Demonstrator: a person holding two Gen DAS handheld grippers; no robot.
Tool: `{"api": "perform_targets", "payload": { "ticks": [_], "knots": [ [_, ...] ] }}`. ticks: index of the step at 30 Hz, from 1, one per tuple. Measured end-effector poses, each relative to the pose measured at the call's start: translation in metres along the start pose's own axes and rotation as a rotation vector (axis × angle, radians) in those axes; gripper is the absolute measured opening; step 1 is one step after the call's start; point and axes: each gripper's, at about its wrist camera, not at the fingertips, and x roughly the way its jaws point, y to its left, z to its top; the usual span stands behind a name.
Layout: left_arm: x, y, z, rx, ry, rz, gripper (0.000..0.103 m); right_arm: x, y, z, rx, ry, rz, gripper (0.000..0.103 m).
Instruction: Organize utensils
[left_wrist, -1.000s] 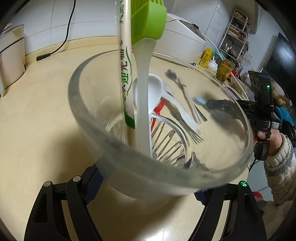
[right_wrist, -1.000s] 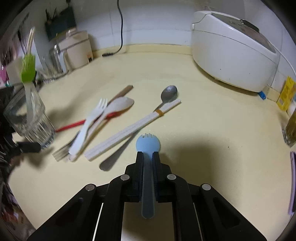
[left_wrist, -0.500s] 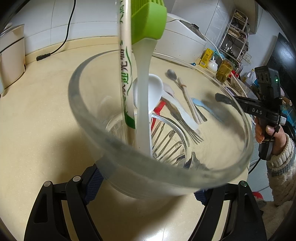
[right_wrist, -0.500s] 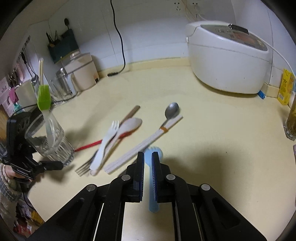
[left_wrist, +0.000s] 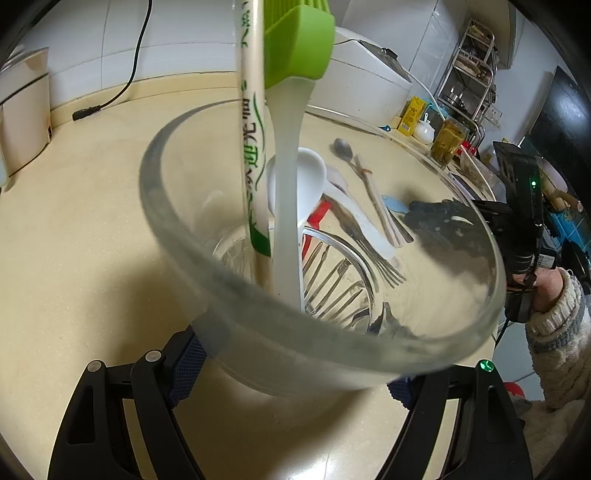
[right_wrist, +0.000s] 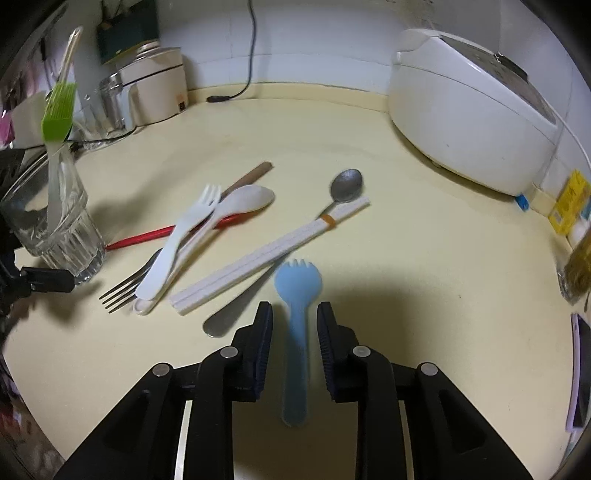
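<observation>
My right gripper (right_wrist: 294, 325) is opening; the blue spork (right_wrist: 296, 321) lies between its pads, touching neither. My left gripper (left_wrist: 291, 365) clamps the glass (left_wrist: 258, 343).

Black right gripper (right_wrist: 294, 325) with blue ribbed pads (right_wrist: 265, 332); cream knit sleeve (left_wrist: 557, 332).

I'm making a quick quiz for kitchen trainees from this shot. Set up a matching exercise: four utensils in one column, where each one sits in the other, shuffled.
Things:
1. green silicone brush
2. blue spork
3. metal spoon
4. white plastic fork

Places:
A. partly under the banded white chopsticks
B. standing in the glass
C. between the open jaws of the right hand-held gripper
D. lying over the red stick

Pairs: 1-B, 2-C, 3-A, 4-D
</observation>
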Motion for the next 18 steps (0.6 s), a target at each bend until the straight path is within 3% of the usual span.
{"api": "perform_targets", "payload": {
  "ticks": [4, 5, 7, 18],
  "knots": [
    [0.0, 0.0, 0.0, 0.004, 0.001, 0.004, 0.084, 0.003, 0.001, 0.004, -0.012, -0.008, 0.003, 0.023],
    [0.0, 0.001, 0.0, 0.004, 0.001, 0.004, 0.084, 0.004, 0.002, 0.006, -0.009, -0.008, 0.007, 0.016],
    [0.0, 0.0, 0.0, 0.004, 0.001, 0.003, 0.084, 0.005, 0.002, 0.006, -0.006, -0.009, 0.004, 0.01],
    [0.0, 0.004, 0.001, -0.001, 0.0, -0.006, 0.084, -0.02, -0.015, -0.002, 0.151, -0.091, 0.109, 0.008]
  ]
}}
